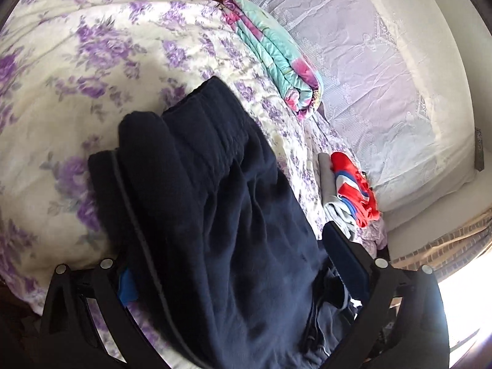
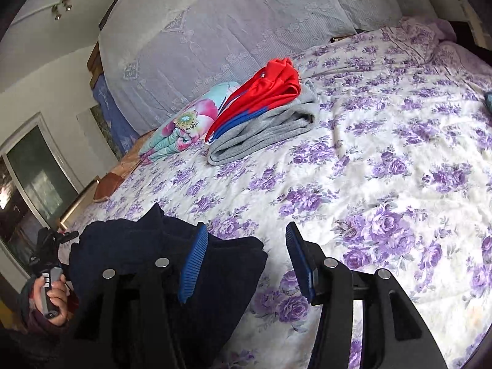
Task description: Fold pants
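We see the dark navy pants point(image 1: 215, 203) bunched on the floral bedspread point(image 1: 61, 92), lying across and between the 2 fingers of the left gripper point(image 1: 227, 264); whether its pads press the cloth we cannot tell, since the fabric hides them. In the right wrist view the right gripper point(image 2: 246, 261) stands parted with nothing between its blue pads point(image 2: 195, 261); the pants point(image 2: 138, 246) lie under and behind its left finger. Our left hand point(image 2: 50, 298) holds the other gripper's handle beyond the pants.
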The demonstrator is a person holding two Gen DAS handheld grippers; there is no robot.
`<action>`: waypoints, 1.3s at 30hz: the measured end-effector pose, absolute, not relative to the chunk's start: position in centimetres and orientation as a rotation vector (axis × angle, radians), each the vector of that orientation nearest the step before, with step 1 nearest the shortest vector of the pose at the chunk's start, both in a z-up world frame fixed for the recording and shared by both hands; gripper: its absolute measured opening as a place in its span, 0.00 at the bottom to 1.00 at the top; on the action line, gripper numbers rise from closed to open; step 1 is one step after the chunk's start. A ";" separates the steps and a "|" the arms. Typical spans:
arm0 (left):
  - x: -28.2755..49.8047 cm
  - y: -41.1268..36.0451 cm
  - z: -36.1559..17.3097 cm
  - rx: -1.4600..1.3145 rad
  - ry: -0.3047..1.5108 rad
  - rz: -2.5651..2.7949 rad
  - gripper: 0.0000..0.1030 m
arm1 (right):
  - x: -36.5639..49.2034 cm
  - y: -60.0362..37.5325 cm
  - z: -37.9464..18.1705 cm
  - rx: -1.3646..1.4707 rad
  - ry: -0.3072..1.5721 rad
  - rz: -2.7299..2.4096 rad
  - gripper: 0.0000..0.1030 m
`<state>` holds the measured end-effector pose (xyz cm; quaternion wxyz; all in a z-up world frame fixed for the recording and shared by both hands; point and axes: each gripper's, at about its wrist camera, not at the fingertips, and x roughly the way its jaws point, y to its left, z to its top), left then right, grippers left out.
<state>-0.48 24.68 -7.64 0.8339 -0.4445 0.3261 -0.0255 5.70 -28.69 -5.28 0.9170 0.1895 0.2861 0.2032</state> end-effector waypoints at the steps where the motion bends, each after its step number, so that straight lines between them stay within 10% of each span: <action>1: -0.4 24.3 -7.4 -0.930 0.678 -0.060 0.72 | 5.7 -28.9 -5.4 0.406 0.589 0.420 0.52; 2: -0.2 24.0 -7.3 -0.922 0.677 -0.085 0.42 | 5.6 -29.1 -5.5 0.418 0.584 0.424 0.52; 4: -0.5 23.6 -6.7 -0.888 0.666 -0.088 0.22 | 5.4 -29.4 -5.6 0.435 0.570 0.433 0.52; 13: -4.0 6.9 6.4 -0.326 0.573 -0.345 0.21 | 4.8 -30.9 -5.5 0.513 0.516 0.453 0.53; 20: 0.8 -10.3 -3.2 -0.020 1.090 -0.681 0.46 | 2.0 -33.6 -5.4 0.629 0.446 0.506 0.80; 25: 0.0 -9.0 -2.2 -0.053 1.072 -0.709 0.49 | -0.4 -33.8 -5.1 0.591 0.530 0.556 0.88; 29: -2.4 -7.5 1.1 -0.076 1.021 -0.756 0.95 | -1.0 -32.4 -2.7 0.563 0.571 0.605 0.88; 37: -1.6 -6.9 -1.4 -0.114 1.069 -0.807 0.95 | 2.7 -27.8 -5.6 0.494 0.913 0.564 0.90; 38: -1.0 -6.9 -2.5 -0.123 1.084 -0.807 0.95 | 2.8 -27.5 -5.9 0.504 0.923 0.588 0.81; 39: -0.9 -7.2 -3.3 -0.136 1.096 -0.808 0.95 | 2.8 -27.0 -5.8 0.497 0.916 0.625 0.52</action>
